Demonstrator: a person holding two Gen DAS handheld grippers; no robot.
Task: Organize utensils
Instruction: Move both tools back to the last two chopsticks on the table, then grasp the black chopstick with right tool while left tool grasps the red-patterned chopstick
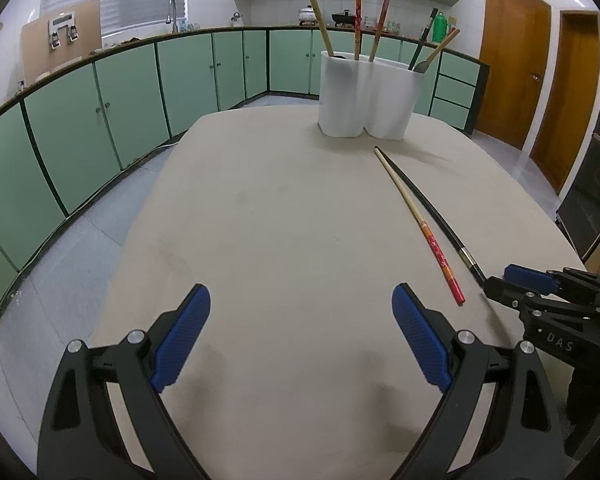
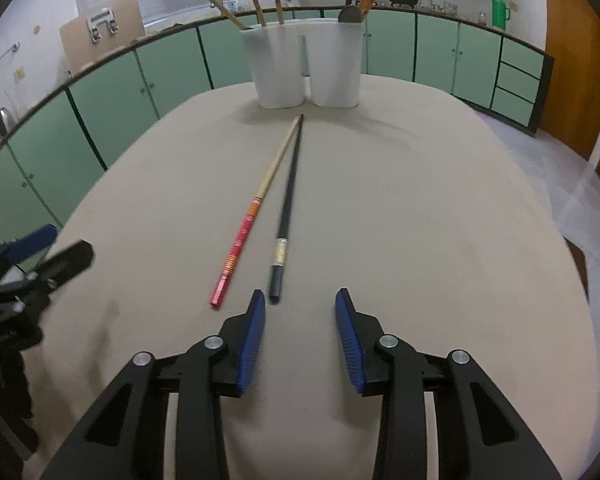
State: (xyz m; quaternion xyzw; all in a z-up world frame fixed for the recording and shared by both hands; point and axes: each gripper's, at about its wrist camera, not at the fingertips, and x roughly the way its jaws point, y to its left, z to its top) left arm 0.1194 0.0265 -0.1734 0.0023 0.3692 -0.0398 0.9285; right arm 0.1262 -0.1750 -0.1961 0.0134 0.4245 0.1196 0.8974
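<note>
Two loose chopsticks lie side by side on the beige table (image 2: 420,220), their far tips meeting near the holder: a cream one with a red patterned end (image 2: 256,208) (image 1: 416,216) and a black one with a silver band (image 2: 290,188) (image 1: 466,256). My right gripper (image 2: 300,294) (image 1: 508,280) stands open just behind the black chopstick's near end, with nothing between its pads. My left gripper (image 1: 300,292) (image 2: 40,248) is wide open and empty over bare table to the left of the chopsticks. A white two-compartment holder (image 1: 364,96) (image 2: 304,64) stands at the far end with several utensils upright in it.
Green kitchen cabinets (image 1: 132,92) curve around behind and to the left of the table. Wooden doors (image 1: 512,60) stand at the right. The table edge drops to a grey tiled floor (image 1: 80,248) on the left.
</note>
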